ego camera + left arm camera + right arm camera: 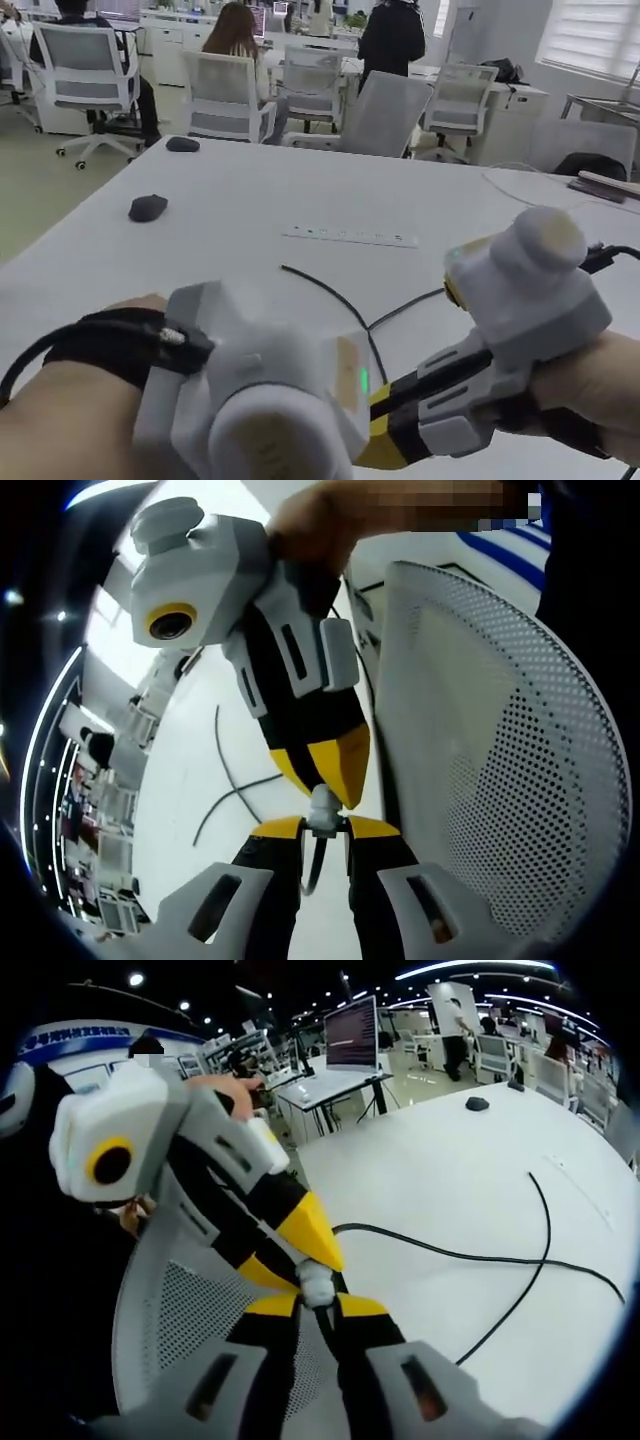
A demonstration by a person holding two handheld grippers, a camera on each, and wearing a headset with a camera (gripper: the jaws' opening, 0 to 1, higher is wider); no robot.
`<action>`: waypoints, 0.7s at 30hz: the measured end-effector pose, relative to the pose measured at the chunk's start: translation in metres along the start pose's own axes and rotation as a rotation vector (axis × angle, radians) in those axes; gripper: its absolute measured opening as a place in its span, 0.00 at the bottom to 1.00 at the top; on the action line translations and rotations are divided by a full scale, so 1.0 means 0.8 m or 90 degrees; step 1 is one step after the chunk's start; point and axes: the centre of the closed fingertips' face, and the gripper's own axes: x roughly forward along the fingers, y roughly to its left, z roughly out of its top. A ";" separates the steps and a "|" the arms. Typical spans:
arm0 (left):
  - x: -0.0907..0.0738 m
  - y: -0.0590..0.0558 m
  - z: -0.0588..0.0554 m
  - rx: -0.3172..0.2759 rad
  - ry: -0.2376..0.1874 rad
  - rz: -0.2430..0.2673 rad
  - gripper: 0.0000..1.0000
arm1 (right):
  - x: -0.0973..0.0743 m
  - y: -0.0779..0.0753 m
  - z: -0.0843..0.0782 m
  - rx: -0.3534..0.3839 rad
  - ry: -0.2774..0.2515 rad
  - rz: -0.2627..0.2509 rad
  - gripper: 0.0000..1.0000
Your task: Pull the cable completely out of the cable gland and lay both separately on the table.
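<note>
The grippers meet tip to tip at 6 o'clock in the head view. The left gripper (333, 827) and right gripper (317, 1305) each pinch narrow jaws onto the white cable gland (323, 810). In the right gripper view the black cable (480, 1260) trails toward 3 o'clock over the white table (450, 1160).

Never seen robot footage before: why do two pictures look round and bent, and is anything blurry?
Fisheye lenses: in the right gripper view the table edge bows and the cable curves; the left gripper view glares white at top; the head view is straight but soft up close.
</note>
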 end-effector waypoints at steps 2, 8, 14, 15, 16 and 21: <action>0.000 0.000 -0.002 0.002 0.006 -0.002 0.16 | 0.001 0.000 0.000 -0.019 0.007 -0.013 0.12; 0.000 0.007 -0.005 -0.009 0.016 -0.010 0.16 | 0.002 -0.004 0.004 -0.031 0.007 -0.043 0.11; 0.003 0.011 -0.006 -0.016 0.018 -0.027 0.16 | 0.001 -0.008 0.005 -0.083 0.023 -0.075 0.10; 0.004 0.007 -0.007 -0.041 0.019 -0.048 0.16 | 0.002 -0.007 0.004 -0.092 0.028 -0.075 0.10; 0.004 0.007 -0.008 -0.059 0.021 -0.056 0.16 | 0.003 -0.006 0.004 -0.097 0.027 -0.078 0.10; 0.008 0.015 -0.010 -0.097 0.007 -0.075 0.16 | 0.002 -0.015 0.006 -0.158 0.040 -0.124 0.10</action>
